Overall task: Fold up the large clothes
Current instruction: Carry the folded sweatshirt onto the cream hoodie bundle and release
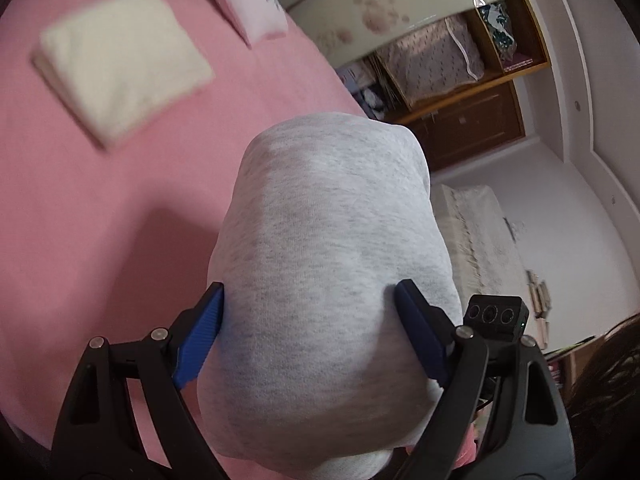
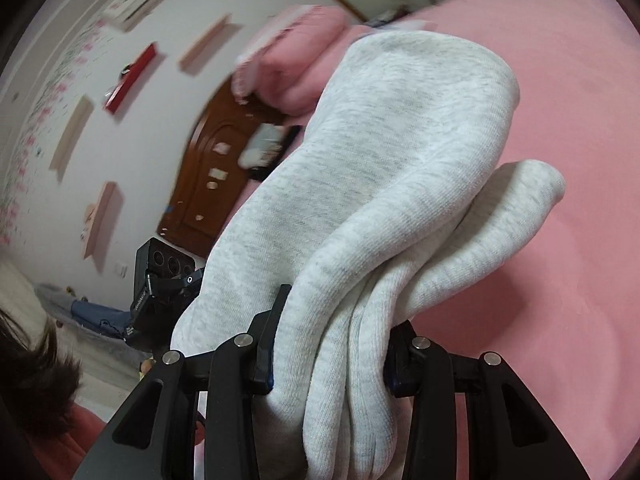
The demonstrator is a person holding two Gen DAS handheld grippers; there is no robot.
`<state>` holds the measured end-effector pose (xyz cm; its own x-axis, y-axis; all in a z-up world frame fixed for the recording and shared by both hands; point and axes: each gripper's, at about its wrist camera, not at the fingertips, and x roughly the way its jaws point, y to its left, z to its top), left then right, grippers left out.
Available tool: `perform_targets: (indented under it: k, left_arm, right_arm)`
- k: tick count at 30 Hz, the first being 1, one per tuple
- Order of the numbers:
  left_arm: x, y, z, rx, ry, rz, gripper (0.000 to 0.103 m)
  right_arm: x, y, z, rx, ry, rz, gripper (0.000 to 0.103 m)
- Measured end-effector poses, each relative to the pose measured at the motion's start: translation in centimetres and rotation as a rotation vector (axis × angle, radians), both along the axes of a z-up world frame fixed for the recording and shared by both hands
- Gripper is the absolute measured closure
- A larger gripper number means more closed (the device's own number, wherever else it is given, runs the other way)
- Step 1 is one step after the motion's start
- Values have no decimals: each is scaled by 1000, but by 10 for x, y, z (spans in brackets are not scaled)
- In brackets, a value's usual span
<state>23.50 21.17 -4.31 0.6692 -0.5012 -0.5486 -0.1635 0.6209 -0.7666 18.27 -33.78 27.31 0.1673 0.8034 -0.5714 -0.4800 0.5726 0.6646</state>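
A folded light grey knit garment is held in the air above the pink bed. My left gripper has its blue pads pressed wide against both sides of the thick bundle. In the right wrist view the same grey garment hangs in rolled layers, with its ribbed edges drooping over the pink bed. My right gripper is shut on those bunched layers. Each gripper's camera block shows at the edge of the other's view, close beside it.
A folded cream cloth and a pale pink pillow lie further up the bed. A wooden wardrobe with shelves stands beyond the bed. In the right wrist view are a pink pillow, a wooden headboard and a person's dark hair.
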Motion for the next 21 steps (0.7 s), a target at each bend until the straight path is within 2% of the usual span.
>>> perform_targets:
  k: [3, 6, 9, 12, 14, 16, 17, 18, 19, 21]
  left_arm:
    - [16, 89, 33, 163, -30, 15, 21]
    - [42, 186, 43, 184, -34, 52, 21]
    - [77, 274, 54, 243, -46, 71, 23]
    - [111, 341, 52, 321, -77, 81, 25]
    - [138, 378, 35, 356, -68, 84, 29]
    - [166, 406, 6, 395, -29, 76, 34]
    - [184, 403, -13, 415, 2, 56, 35]
    - [207, 384, -40, 419, 50, 31, 47]
    - [222, 385, -62, 422, 107, 12, 48]
    - [232, 386, -75, 440, 48, 21, 49]
  right_arm:
    - [25, 95, -5, 67, -68, 40, 67]
    - [61, 191, -11, 119, -131, 22, 67]
    - [107, 257, -24, 176, -167, 14, 67]
    - [156, 321, -46, 230, -196, 3, 67]
    - [180, 362, -58, 241, -224, -7, 67]
    - [205, 398, -91, 239, -260, -28, 67]
    - [219, 410, -109, 227, -268, -50, 67]
    - [233, 421, -133, 191, -264, -84, 68]
    - [246, 429, -162, 127, -243, -123, 69]
    - [262, 439, -212, 32, -177, -198, 69]
